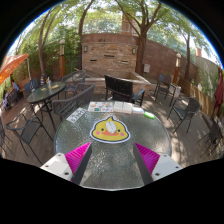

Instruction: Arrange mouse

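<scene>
A flat yellow duck-shaped mat [110,129] with a white rim lies on the round glass table [112,165], just ahead of my fingers. My gripper [112,158] is open and empty, held low over the table. Its magenta pads [78,155] stand wide apart, with bare glass between them. I cannot make out a mouse for certain. Some white flat items [100,106] and a small green thing [150,115] lie at the table's far side.
This is an outdoor patio. Black metal chairs [184,112] and another table [44,93] stand around. A dark bench [120,88] sits beyond the table, with a brick wall [110,50] and trees behind it.
</scene>
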The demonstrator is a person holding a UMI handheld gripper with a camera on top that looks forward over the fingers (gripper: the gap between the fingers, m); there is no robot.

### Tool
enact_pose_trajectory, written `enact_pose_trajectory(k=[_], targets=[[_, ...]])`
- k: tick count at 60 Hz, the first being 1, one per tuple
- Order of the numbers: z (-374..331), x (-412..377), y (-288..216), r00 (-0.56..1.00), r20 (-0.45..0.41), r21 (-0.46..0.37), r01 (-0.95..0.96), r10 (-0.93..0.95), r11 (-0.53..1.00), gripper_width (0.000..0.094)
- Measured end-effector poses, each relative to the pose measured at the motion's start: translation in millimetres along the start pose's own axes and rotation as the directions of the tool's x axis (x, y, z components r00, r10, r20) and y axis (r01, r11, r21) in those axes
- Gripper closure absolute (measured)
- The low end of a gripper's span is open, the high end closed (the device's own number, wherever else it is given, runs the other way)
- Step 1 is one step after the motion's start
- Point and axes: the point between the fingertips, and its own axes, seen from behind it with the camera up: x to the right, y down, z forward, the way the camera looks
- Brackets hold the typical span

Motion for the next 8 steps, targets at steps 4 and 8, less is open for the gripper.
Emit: enact_pose_trajectory(k=[4, 8], targets=[[-6.5, 1.4, -0.1, 1.000, -0.016, 0.004, 0.011, -0.011, 1.000, 0.0081], [-12.2, -0.8, 2.0, 1.000, -0.022, 0.007, 0.013, -0.013, 1.000, 0.0083]])
